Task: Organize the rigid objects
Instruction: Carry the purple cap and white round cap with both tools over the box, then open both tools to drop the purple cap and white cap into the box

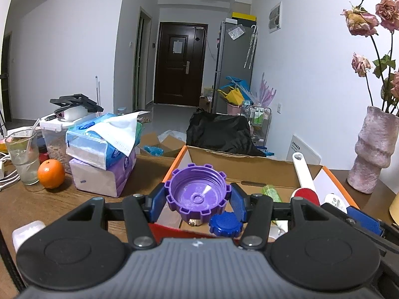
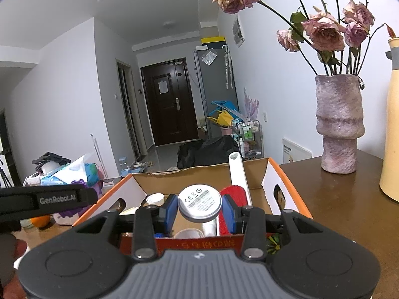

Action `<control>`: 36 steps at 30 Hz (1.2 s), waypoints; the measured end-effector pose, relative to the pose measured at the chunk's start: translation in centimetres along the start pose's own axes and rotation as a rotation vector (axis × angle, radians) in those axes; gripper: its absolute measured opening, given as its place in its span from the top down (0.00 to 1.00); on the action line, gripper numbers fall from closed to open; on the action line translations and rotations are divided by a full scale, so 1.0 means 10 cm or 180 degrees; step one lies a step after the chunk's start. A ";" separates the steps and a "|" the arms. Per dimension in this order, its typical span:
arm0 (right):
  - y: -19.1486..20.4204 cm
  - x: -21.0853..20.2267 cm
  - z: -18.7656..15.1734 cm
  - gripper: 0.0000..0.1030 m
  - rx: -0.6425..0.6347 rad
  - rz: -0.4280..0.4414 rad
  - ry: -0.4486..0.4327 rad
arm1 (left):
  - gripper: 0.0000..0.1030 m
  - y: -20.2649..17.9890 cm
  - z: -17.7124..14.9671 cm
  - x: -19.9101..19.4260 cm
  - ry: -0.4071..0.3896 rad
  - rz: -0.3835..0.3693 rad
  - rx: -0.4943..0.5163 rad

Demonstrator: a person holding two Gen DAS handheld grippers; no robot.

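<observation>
the left claw (image 1: 198, 200) is clamped by its blue pads on a purple notched plastic screw cap (image 1: 198, 194), hollow side toward the camera, held above the near end of an orange-edged open cardboard box (image 1: 249, 165) on the dark wooden table (image 1: 37, 204). just below the cap at 5 o'clock, a smaller blue ridged cap (image 1: 225, 223) shows inside the box. from 1 to 3 o'clock of the purple cap, a white-handled brush with a red pad (image 1: 305, 182) leans up out of the box, with a green translucent bottle (image 1: 271, 192) beside it. at 9 to 10 o'clock of the box stand stacked blue and purple tissue packs (image 1: 104, 159), an orange fruit (image 1: 51, 173) and a clear drinking glass (image 1: 23, 157), all apart from the box. a pink stone-textured vase of dried roses (image 1: 374, 149) stands at 3 o'clock, clear of the box's far corner.

the right claw (image 2: 199, 206) is closed on a round white disc with a printed barcode label (image 2: 199, 204), held over the same box (image 2: 289, 186). behind the disc at 1 o'clock rises the white-handled brush (image 2: 238, 174), its red pad just beside the claw's right finger. a small white cap (image 2: 155, 198) lies at 9 o'clock of the disc. the left gripper's black body (image 2: 45, 200) crosses at 9 o'clock, hiding part of the table there. a pale yellow jug (image 2: 391, 124) stands at 3 o'clock, near the vase (image 2: 338, 122).
</observation>
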State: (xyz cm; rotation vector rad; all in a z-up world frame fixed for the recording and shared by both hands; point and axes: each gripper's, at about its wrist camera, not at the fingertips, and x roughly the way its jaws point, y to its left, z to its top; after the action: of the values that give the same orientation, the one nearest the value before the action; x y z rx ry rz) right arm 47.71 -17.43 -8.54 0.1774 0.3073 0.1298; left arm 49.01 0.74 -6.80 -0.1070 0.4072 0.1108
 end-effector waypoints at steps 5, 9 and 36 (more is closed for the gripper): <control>0.02 0.11 0.03 0.63 -0.0017 0.0002 -0.0008 | 0.46 -0.01 0.05 0.10 -0.0013 -0.0010 0.0009; 0.02 0.17 0.05 0.63 -0.0017 -0.0007 -0.0010 | 0.46 -0.03 0.09 0.19 -0.0031 -0.0005 0.0021; 0.07 0.79 0.12 0.63 -0.0195 -0.0060 0.0069 | 0.46 -0.19 0.21 0.72 -0.0102 -0.0016 0.0267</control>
State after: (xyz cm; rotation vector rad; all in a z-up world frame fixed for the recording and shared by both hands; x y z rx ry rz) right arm 55.49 -15.70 -9.52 0.1124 0.3260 0.1225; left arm 56.62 -0.22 -7.63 -0.0237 0.3791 0.0904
